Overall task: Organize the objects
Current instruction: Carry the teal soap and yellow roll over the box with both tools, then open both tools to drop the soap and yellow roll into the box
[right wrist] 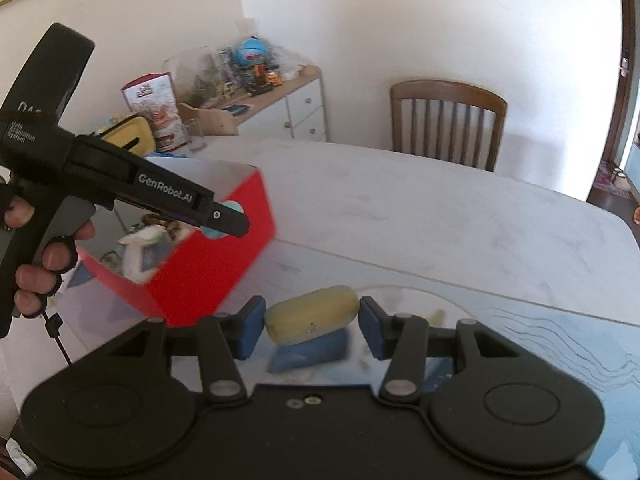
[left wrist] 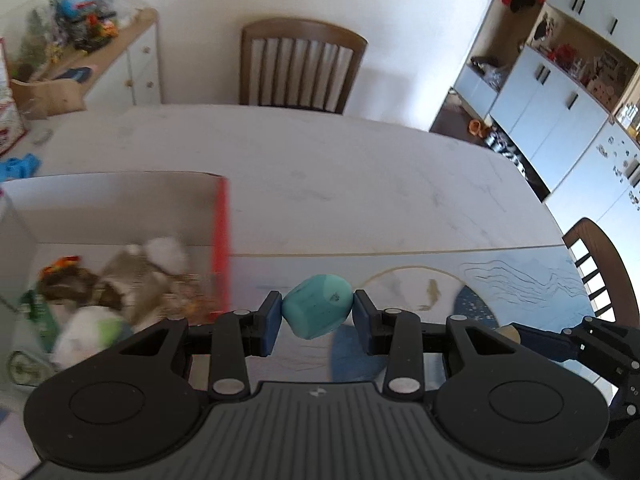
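My left gripper (left wrist: 317,317) is shut on a teal rounded block (left wrist: 317,311) and holds it above the mat, just right of the red box (left wrist: 221,236). The box holds several toys, among them a white plush (left wrist: 166,251). In the right wrist view the left gripper (right wrist: 224,216) hangs over the box's right rim (right wrist: 208,268). My right gripper (right wrist: 312,326) has its blue pads on either side of a pale yellow oblong block (right wrist: 312,315), with small gaps showing. A blue block (right wrist: 308,350) lies under it on the mat.
A white oval table (left wrist: 320,168) carries a blue patterned mat (right wrist: 520,332). Wooden chairs stand at the far side (left wrist: 298,66) and the right (left wrist: 600,264). A cluttered sideboard (right wrist: 276,96) is at the back left. A yellow case (right wrist: 128,132) lies behind the box.
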Available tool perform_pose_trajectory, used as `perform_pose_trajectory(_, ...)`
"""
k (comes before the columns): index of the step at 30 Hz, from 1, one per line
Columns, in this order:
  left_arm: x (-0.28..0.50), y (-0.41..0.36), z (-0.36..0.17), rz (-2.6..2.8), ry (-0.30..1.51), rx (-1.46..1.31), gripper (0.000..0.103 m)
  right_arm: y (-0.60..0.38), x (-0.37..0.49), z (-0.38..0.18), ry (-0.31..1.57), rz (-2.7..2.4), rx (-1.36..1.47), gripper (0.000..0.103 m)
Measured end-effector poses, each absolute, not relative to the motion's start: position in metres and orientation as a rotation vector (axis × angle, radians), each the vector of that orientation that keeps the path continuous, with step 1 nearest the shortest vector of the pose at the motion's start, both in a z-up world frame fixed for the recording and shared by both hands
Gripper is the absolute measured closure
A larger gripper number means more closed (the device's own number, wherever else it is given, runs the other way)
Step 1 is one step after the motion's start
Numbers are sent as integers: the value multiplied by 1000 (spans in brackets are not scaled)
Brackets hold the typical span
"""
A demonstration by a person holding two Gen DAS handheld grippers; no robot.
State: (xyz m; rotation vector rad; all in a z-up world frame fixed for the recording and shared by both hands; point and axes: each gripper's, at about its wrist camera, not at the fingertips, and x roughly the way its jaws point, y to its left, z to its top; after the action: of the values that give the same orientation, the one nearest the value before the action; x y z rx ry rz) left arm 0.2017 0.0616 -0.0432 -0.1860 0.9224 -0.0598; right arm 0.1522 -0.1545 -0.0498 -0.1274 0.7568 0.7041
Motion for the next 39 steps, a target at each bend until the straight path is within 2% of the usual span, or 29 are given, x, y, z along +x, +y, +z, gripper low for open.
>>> perform_pose_trajectory(10,169,149,-30,12,870,-173,66,-71,139,-30,719,776,-165,53)
perform_pose_trajectory(21,170,231,-35,128,836,-117,66,14,146,-36,710,821,-202,53)
perform_pose_trajectory(39,244,257,-98,156,945,-43,66,93,196,-88,803,750,-289,53)
